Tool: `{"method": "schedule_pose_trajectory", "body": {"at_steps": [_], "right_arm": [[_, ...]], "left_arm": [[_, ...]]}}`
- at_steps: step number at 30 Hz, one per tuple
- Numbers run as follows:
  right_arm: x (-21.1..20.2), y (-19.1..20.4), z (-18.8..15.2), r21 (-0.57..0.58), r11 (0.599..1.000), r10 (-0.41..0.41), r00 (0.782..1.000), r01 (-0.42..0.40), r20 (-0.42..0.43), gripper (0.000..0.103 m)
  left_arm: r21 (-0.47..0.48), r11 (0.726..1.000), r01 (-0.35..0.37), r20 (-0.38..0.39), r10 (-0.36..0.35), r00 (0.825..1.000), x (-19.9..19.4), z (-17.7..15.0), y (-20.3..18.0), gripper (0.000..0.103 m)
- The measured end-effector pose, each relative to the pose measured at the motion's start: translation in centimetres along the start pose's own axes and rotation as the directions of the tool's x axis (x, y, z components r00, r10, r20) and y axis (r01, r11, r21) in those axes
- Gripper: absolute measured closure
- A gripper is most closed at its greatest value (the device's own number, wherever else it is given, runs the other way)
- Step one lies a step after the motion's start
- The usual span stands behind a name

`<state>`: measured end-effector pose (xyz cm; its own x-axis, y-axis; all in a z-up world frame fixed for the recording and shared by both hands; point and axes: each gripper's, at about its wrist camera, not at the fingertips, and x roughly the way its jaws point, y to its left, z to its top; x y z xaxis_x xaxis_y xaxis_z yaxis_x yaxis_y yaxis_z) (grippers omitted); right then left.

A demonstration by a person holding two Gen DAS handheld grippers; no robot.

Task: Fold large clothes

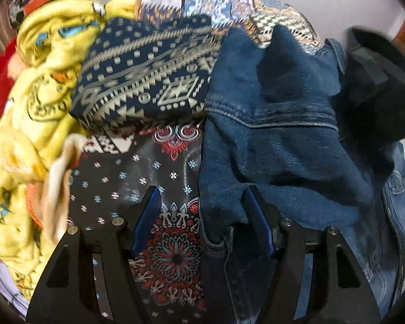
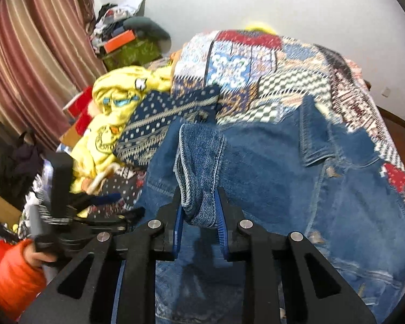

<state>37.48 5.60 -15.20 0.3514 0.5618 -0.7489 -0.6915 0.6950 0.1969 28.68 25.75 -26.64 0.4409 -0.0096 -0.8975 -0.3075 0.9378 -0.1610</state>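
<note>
A blue denim jacket (image 1: 283, 148) (image 2: 270, 175) lies on top of a heap of clothes. My right gripper (image 2: 199, 197) is shut on a bunched fold of the jacket's denim, which stands up between the blue pads. My left gripper (image 1: 201, 197) is open and points down at the heap. Between its fingers lie a dark floral cloth (image 1: 137, 178) and the jacket's left edge, and the right finger touches the denim. In the right wrist view the left gripper (image 2: 56, 189) shows at the left, held by a hand in an orange sleeve (image 2: 13, 270).
The heap also holds a yellow printed garment (image 1: 27, 135) (image 2: 108, 113), a navy patterned cloth (image 1: 148, 81) (image 2: 154, 124) and a patchwork garment (image 1: 216, 2) (image 2: 256, 67). A striped curtain (image 2: 27, 54) and stacked clutter (image 2: 127, 40) stand at the back left, against a white wall.
</note>
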Motion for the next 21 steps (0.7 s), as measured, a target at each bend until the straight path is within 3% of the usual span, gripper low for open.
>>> {"method": "schedule_pose_trajectory", "body": {"at_steps": [4, 5, 11, 16, 21], "right_arm": [[-4.0, -2.1, 1.2, 0.025, 0.999, -0.032, 0.996, 0.030, 0.086, 0.085], [-4.6, -2.4, 1.3, 0.030, 0.999, -0.041, 0.994, 0.038, 0.101, 0.093], [-10.3, -6.8, 1.3, 0.111, 0.986, -0.144, 0.965, 0.122, 0.217, 0.095], [-12.0, -10.2, -0.6, 0.170, 0.969, -0.214, 0.953, 0.179, 0.213, 0.096], [-12.4, -14.1, -3.9, 0.234, 0.947, -0.261, 0.953, 0.222, 0.153, 0.096]], "left_arm": [[0.005, 1.000, -0.016, -0.002, 0.016, 1.000, -0.2, 0.2, -0.3, 0.039], [0.015, 1.000, -0.027, 0.006, 0.027, 1.000, -0.6, 0.5, -0.5, 0.039], [0.001, 0.999, -0.037, 0.097, 0.037, 0.995, -4.2, 2.7, -0.9, 0.039], [-0.005, 0.999, -0.052, 0.129, 0.052, 0.990, -5.3, 4.3, -1.7, 0.039], [0.027, 0.997, -0.068, 0.087, 0.066, 0.994, -3.7, 4.4, -3.5, 0.039]]}}
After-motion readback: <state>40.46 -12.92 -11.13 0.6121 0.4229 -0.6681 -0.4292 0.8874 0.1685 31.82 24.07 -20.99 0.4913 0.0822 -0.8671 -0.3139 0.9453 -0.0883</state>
